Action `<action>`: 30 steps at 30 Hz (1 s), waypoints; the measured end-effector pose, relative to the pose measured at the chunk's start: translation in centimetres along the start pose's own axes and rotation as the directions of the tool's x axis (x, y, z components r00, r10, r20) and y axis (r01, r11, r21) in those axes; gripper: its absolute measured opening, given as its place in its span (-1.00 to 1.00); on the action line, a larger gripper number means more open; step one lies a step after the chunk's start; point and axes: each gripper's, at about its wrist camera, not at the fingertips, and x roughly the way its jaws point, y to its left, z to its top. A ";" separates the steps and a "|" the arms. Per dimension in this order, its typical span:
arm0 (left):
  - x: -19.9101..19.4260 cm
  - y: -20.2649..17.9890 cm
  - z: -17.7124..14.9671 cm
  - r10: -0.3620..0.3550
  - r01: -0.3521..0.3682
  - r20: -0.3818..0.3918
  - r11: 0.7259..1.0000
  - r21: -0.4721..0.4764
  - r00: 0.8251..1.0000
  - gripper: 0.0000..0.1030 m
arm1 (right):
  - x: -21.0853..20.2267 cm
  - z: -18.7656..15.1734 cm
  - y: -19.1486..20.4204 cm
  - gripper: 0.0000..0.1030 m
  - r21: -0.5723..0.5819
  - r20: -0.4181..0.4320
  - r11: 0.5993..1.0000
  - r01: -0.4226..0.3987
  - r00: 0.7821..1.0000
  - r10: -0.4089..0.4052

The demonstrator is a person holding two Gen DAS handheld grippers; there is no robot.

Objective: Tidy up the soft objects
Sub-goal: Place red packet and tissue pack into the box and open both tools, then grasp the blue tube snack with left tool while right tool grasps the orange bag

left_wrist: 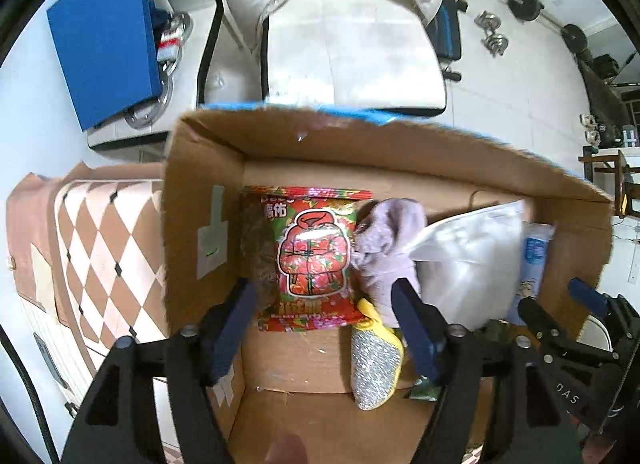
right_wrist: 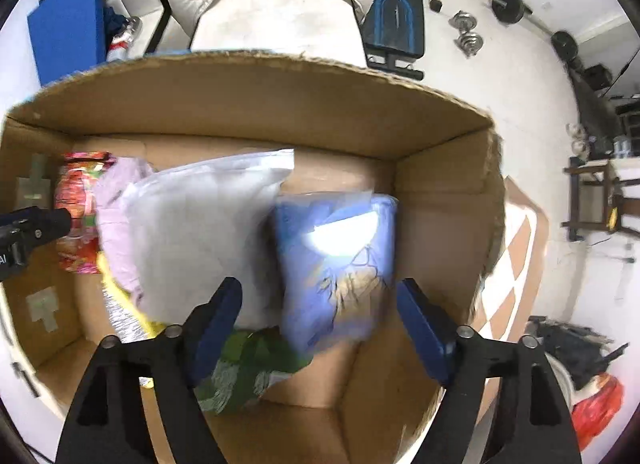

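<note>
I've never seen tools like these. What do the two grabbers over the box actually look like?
Both look alike: the left gripper and right gripper have black plastic frames with triangular cutouts, silver pivot bolts, and flat dark blue fingers. White lettering marks the right one's side in the left view.

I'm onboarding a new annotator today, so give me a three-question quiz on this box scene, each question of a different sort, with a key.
1. True or false: the left tongs are shut on the red snack packet.
2. Multiple choice: in the right wrist view, what lies in the cardboard box between the right tongs?
A. the blue packet
B. a dumbbell
C. a glass jar
3. Fill in: the lilac cloth lies between the red snack packet and the ____ plastic bag.

Key: 1 false, both tongs are open and hold nothing; 2 A; 3 white.
</note>
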 end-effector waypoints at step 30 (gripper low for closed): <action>0.2 8.3 -22.4 0.180 -0.181 0.154 0.983 -0.010 0.971 0.94 | -5.2 -21.2 -7.1 1.00 0.287 0.203 0.946 -0.150 0.975 0.093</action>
